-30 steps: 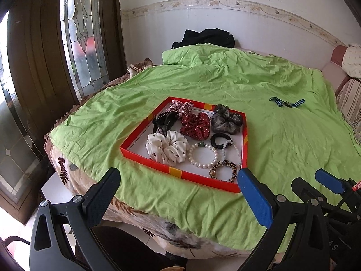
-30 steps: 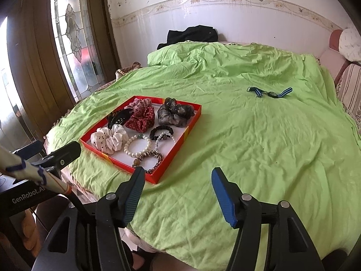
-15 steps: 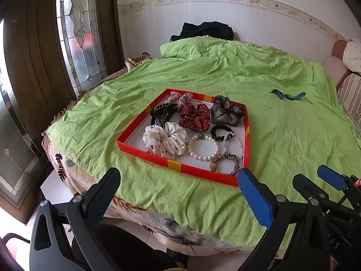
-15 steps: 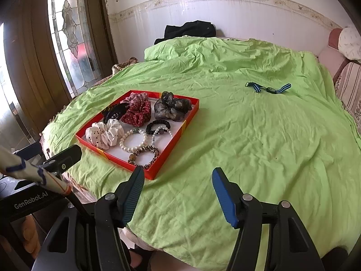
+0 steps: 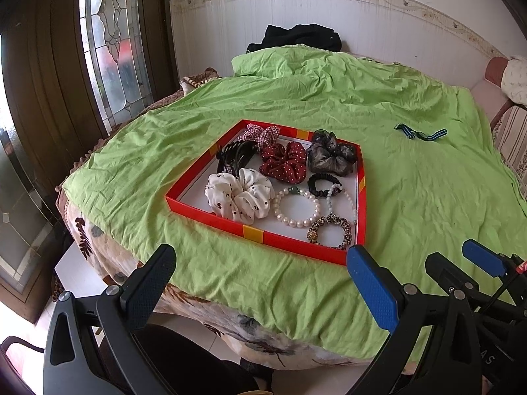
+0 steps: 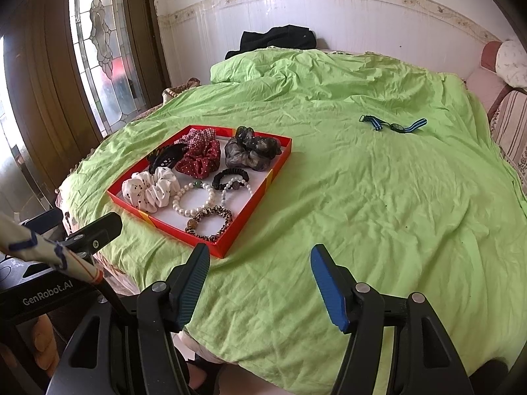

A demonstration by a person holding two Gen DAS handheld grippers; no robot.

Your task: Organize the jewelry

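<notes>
A shallow red tray (image 5: 253,230) (image 6: 237,230) lies on the green bedspread. It holds a white dotted scrunchie (image 5: 240,196) (image 6: 150,191), a red dotted scrunchie (image 5: 285,163), a dark sheer scrunchie (image 5: 331,154) (image 6: 252,151), a black hair claw (image 5: 235,156), a pearl bracelet (image 5: 298,204) (image 6: 194,199) and a leopard-print bracelet (image 5: 331,230) (image 6: 209,219). A blue-striped watch (image 5: 421,133) (image 6: 393,125) lies alone far right on the bed. My left gripper (image 5: 260,283) hangs open before the tray's near edge, empty. My right gripper (image 6: 260,279) is open over bare bedspread, right of the tray.
The round bed's near edge (image 5: 230,312) drops to a pale floor. A stained-glass door (image 5: 108,42) stands at the left, a tiled wall behind. Black clothing (image 6: 276,38) lies at the bed's far end, a cushioned seat (image 6: 507,121) at the right.
Both views have tipped slightly downward, so the tray and bed sit a little higher in frame. Both grippers stay open and empty.
</notes>
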